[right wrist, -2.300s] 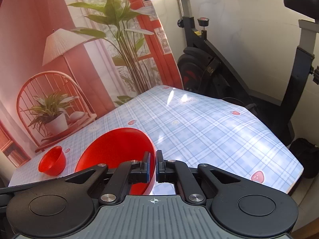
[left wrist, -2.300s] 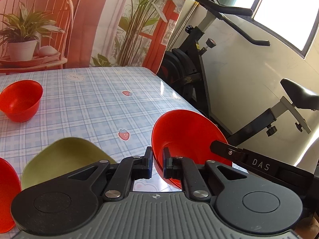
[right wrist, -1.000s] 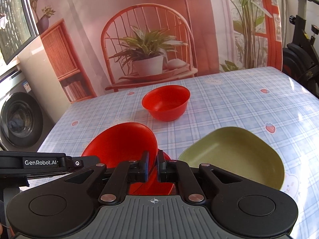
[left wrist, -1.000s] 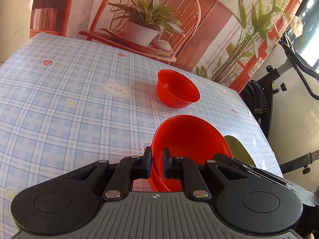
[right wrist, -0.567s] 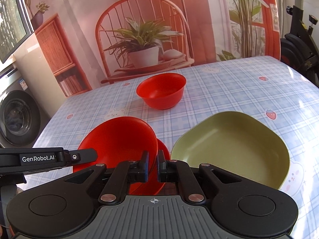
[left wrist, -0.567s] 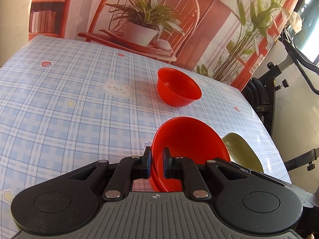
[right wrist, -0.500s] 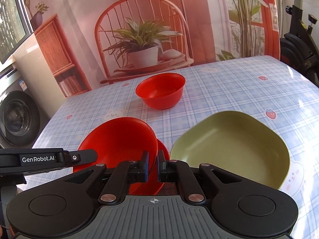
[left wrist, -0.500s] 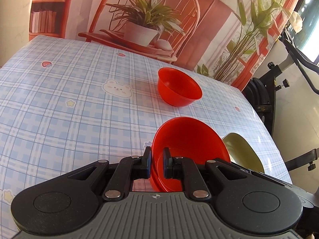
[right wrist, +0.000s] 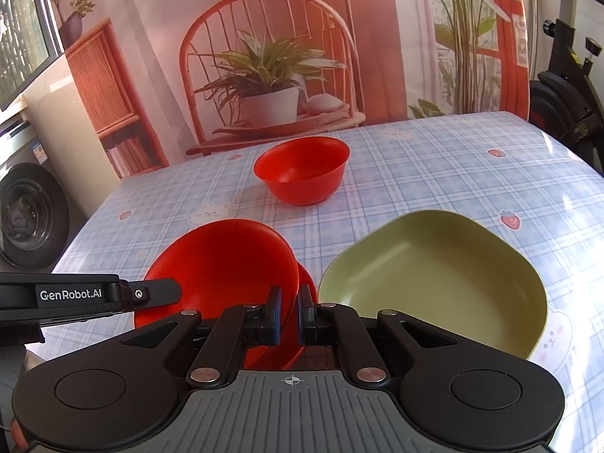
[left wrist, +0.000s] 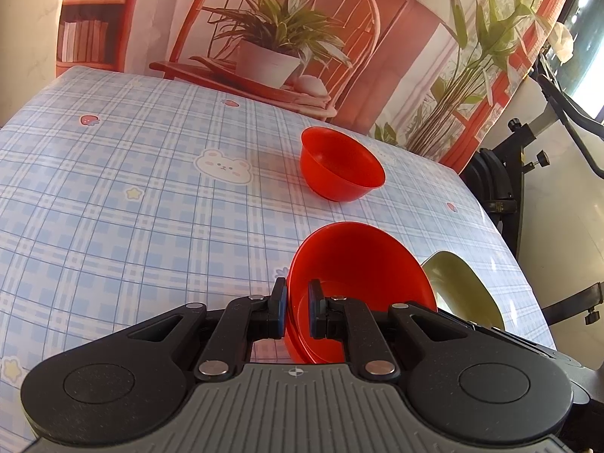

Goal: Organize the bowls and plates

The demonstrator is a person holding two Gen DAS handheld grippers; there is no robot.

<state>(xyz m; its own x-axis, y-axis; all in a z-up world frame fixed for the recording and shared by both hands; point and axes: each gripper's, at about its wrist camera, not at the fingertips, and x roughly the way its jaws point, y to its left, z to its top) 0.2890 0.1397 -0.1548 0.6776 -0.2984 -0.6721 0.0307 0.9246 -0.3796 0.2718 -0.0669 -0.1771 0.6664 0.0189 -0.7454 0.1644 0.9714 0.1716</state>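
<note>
The desk (right wrist: 434, 158) under me wears a blue checked cloth. On its near right sits the green plate (right wrist: 434, 275), touching nothing I hold. Just left of it my two grippers share one red bowl (right wrist: 222, 260), tilted over a second red dish (right wrist: 307, 287) lying beneath it. My left gripper (left wrist: 296, 311) has its jaws pinching the bowl's near rim; my right gripper (right wrist: 288, 319) has its jaws pinching the rim too. A smaller red bowl (right wrist: 302, 168) stands upright at the far middle, well apart.
</note>
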